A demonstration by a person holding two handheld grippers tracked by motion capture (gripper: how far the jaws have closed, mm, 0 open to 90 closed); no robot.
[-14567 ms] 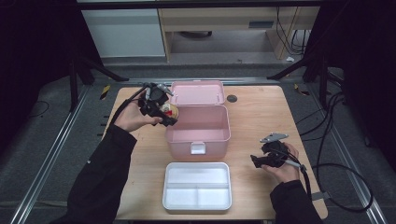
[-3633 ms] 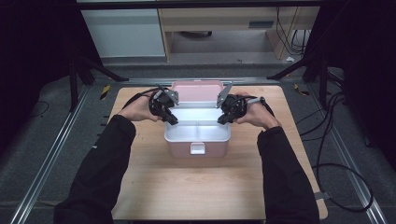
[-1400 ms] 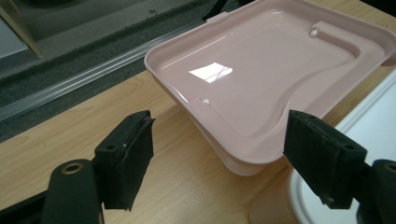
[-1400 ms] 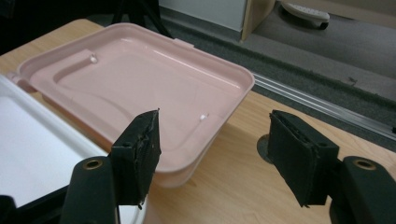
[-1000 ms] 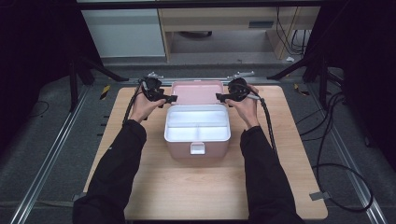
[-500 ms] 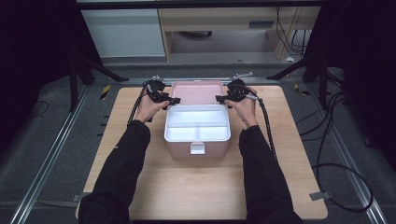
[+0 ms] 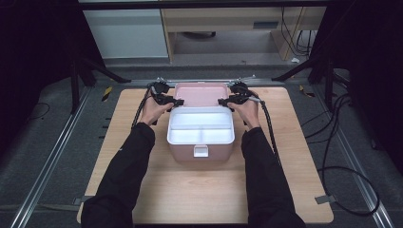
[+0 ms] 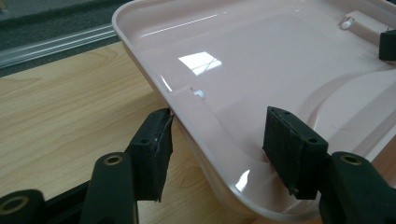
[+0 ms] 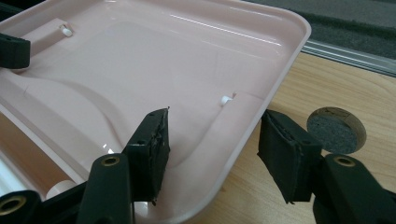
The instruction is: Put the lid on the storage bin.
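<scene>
A pink box (image 7: 199, 154) stands mid-table with a white divided tray (image 7: 185, 135) seated in its top. Its pink lid (image 7: 202, 94) lies open and flat behind it. My left gripper (image 7: 175, 101) is at the lid's left edge and my right gripper (image 7: 223, 101) at its right edge. In the left gripper view the jaws (image 8: 224, 144) straddle the lid's rim (image 8: 196, 116), one pad outside and one inside. The right gripper (image 9: 217, 149) straddles the opposite rim (image 9: 261, 112) the same way. Both pairs of jaws have just been closing, with gaps still visible at the rim.
The wooden table (image 7: 204, 190) has a round grey-filled hole (image 9: 336, 130) just right of the lid. A metal rail (image 8: 56, 42) runs along the table's far edge. Cables (image 7: 342, 156) lie on the floor to the right.
The white tray, earlier on the table in front, now sits in the box. Both hands have gone back to the lid's side edges and have hardly moved in the last second.
</scene>
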